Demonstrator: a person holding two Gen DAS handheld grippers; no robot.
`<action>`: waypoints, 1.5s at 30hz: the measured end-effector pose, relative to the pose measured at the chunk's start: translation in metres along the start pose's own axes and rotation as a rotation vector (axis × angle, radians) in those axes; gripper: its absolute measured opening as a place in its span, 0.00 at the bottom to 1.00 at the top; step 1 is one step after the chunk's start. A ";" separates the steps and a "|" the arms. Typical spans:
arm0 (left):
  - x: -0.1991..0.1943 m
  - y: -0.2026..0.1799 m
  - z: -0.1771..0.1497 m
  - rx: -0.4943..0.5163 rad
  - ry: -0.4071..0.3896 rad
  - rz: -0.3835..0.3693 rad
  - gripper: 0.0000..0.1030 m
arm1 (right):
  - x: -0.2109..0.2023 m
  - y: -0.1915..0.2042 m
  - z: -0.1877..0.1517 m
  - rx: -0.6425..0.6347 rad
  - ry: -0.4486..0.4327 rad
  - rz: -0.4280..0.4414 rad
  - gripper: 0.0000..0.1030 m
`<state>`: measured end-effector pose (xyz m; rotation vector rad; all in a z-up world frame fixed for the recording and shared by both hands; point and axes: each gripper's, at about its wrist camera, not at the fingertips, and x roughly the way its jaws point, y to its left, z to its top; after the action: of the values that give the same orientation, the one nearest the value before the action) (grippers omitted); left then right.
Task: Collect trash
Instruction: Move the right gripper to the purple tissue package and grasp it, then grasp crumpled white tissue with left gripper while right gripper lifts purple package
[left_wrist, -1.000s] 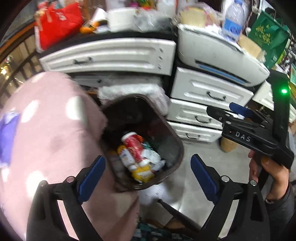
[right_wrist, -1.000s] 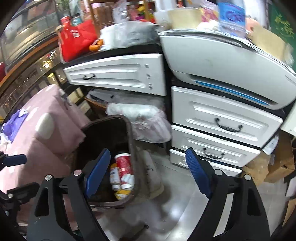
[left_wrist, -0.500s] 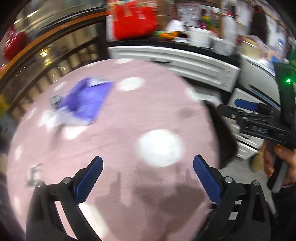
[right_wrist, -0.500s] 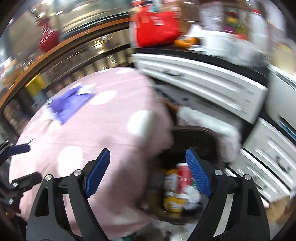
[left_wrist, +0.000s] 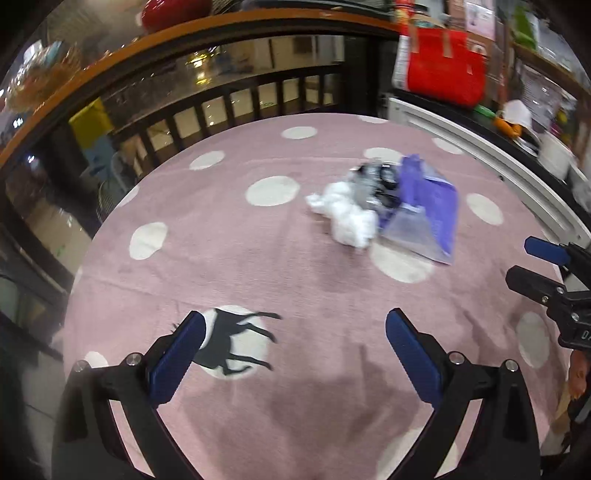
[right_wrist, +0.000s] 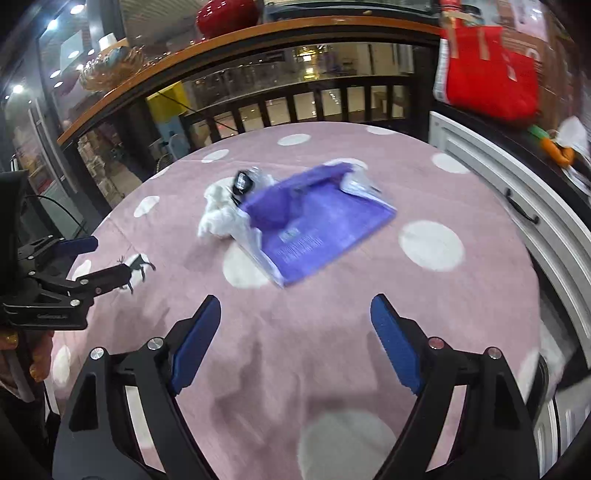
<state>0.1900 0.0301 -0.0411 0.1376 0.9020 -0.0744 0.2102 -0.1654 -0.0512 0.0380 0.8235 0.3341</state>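
Purple plastic packaging (right_wrist: 317, 229) lies flat on our pink, white-dotted tablecloth (right_wrist: 332, 332), touching a crumpled white tissue (right_wrist: 218, 214) and a small clear wrapper with a dark label (right_wrist: 243, 181) at its far-left corner; the three form one small heap towards the far side of the table; we hold our right gripper (right_wrist: 295, 339) above the cloth just short of the packaging, its blue pads (right_wrist: 195, 343) spread wide with nothing between them; our left gripper (left_wrist: 295, 354) hangs to the left, near a black deer print (left_wrist: 236, 339), jaws equally wide and empty, touching nothing; a red bag (right_wrist: 487, 70) stands on the white drawer unit (right_wrist: 517, 195) beyond the table's right edge
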 end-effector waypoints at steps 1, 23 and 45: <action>0.004 0.005 0.001 -0.006 0.005 0.004 0.94 | 0.007 0.005 0.006 -0.014 0.008 0.004 0.80; 0.054 0.026 0.019 -0.109 0.063 -0.081 0.94 | 0.058 0.031 0.026 -0.155 0.045 -0.035 0.07; 0.077 -0.020 0.059 -0.101 0.063 -0.189 0.90 | -0.031 -0.001 -0.012 -0.083 -0.082 -0.106 0.06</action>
<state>0.2808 0.0006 -0.0676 -0.0397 0.9785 -0.2011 0.1823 -0.1766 -0.0371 -0.0693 0.7270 0.2648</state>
